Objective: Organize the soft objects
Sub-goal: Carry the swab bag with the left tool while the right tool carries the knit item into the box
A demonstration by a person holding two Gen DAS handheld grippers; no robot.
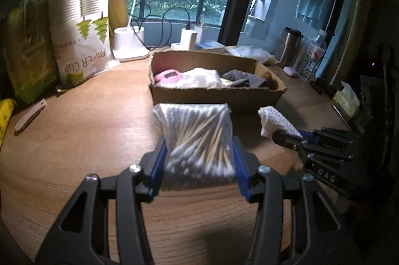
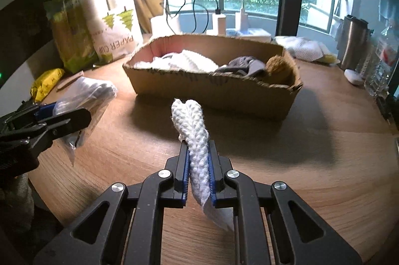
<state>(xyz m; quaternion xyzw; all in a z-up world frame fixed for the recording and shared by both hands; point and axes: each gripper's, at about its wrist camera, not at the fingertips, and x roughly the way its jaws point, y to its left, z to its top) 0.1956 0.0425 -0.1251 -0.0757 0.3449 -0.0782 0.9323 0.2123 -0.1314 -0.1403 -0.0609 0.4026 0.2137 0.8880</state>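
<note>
My left gripper (image 1: pixel 199 152) is shut on a clear bag of cotton swabs (image 1: pixel 197 137) and holds it above the wooden table, in front of the cardboard box (image 1: pixel 214 94). My right gripper (image 2: pixel 198 157) is shut on a white knitted cloth (image 2: pixel 194 130) that hangs between the blue pads, also short of the cardboard box (image 2: pixel 214 93). The box holds a pink item (image 1: pixel 165 76), white cloths (image 1: pixel 199 80) and grey fabric (image 1: pixel 242 79). The right gripper with the cloth (image 1: pixel 276 121) shows in the left wrist view; the left gripper and the bag (image 2: pixel 84 95) show in the right wrist view.
A paper cup pack (image 1: pixel 82 33) and a green pack (image 1: pixel 27 48) stand at the back left. A white lamp base (image 1: pixel 129 43), chargers (image 1: pixel 189 38), a steel flask (image 1: pixel 289 45) and a water bottle (image 1: pixel 314 53) line the back. A tissue box (image 1: pixel 346 100) is at right.
</note>
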